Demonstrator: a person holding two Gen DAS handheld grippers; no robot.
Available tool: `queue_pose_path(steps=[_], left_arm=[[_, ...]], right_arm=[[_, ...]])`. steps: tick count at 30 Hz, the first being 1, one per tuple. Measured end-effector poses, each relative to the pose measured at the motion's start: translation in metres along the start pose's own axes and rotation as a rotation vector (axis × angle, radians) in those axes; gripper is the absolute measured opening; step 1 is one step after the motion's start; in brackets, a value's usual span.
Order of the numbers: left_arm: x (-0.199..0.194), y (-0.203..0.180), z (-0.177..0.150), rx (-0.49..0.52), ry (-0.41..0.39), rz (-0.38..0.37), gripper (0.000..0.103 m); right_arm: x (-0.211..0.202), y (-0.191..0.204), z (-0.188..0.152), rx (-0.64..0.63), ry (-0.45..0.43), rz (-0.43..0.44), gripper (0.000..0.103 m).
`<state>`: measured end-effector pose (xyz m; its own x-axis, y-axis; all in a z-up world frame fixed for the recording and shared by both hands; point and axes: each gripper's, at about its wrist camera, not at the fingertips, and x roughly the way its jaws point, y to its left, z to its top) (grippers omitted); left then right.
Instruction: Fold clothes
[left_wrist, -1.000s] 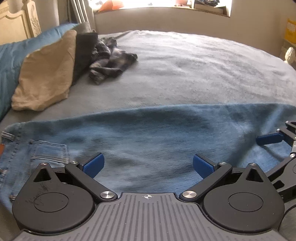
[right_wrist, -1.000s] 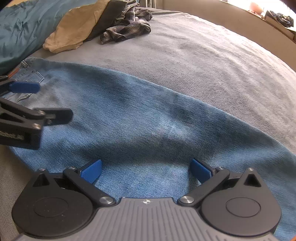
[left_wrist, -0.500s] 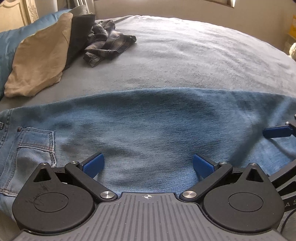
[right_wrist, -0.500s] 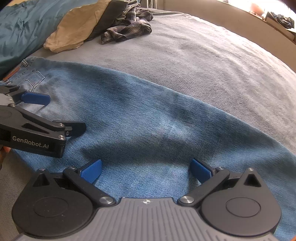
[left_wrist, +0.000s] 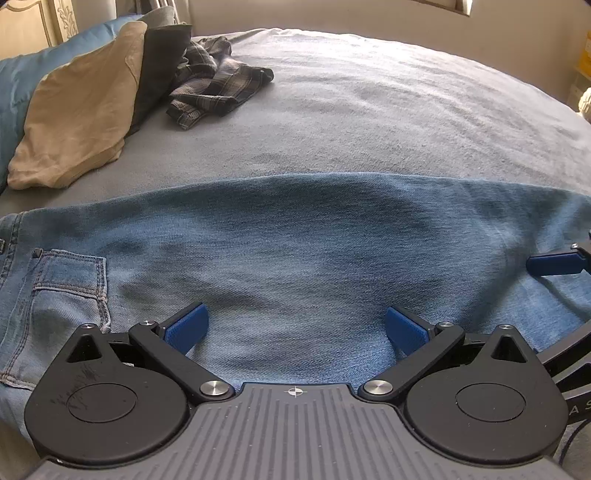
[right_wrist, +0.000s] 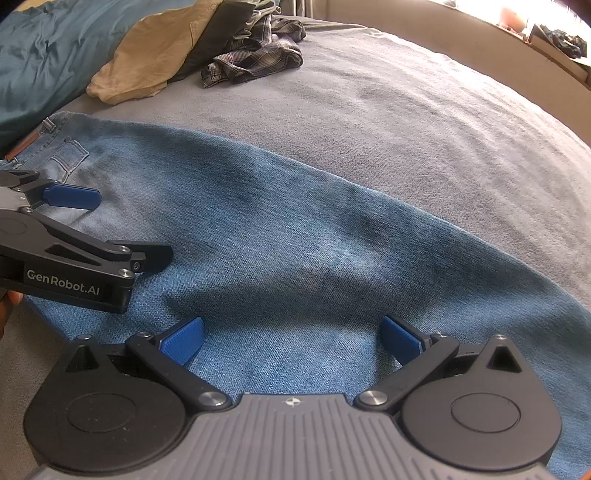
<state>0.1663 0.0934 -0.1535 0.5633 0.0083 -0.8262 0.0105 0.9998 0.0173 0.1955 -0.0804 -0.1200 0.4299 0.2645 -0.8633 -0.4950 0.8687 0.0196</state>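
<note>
A pair of blue jeans (left_wrist: 295, 243) lies flat across the grey bed, waistband and back pocket (left_wrist: 70, 284) to the left. My left gripper (left_wrist: 295, 328) hovers open just over the near edge of the denim, nothing between its blue pads. The jeans (right_wrist: 295, 251) fill the right wrist view too, where my right gripper (right_wrist: 291, 339) is open low over the leg. The left gripper (right_wrist: 122, 229) shows there at the left edge, open above the thigh. One blue finger of the right gripper (left_wrist: 554, 264) pokes in at the right of the left wrist view.
At the back left lie a tan garment (left_wrist: 77, 114), a dark one (left_wrist: 159, 66) and a crumpled plaid shirt (left_wrist: 218, 88), against a blue pillow (left_wrist: 14, 88). Bare grey blanket (left_wrist: 388, 110) stretches beyond the jeans. A windowsill with clutter (right_wrist: 554, 37) runs behind.
The left gripper has moved forward and to the right along the jeans, closer to the right gripper. The right gripper has barely shifted. Both stayed open.
</note>
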Motion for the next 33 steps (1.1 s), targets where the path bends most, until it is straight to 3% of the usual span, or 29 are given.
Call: queue_pose_path(steps=[33], left_arm=[[0.0005,-0.0005,0.0007,-0.009,0.004,0.013,0.103]], right_arm=[[0.0007,0.0007,-0.0011,-0.001,-0.005,-0.001,0.103]])
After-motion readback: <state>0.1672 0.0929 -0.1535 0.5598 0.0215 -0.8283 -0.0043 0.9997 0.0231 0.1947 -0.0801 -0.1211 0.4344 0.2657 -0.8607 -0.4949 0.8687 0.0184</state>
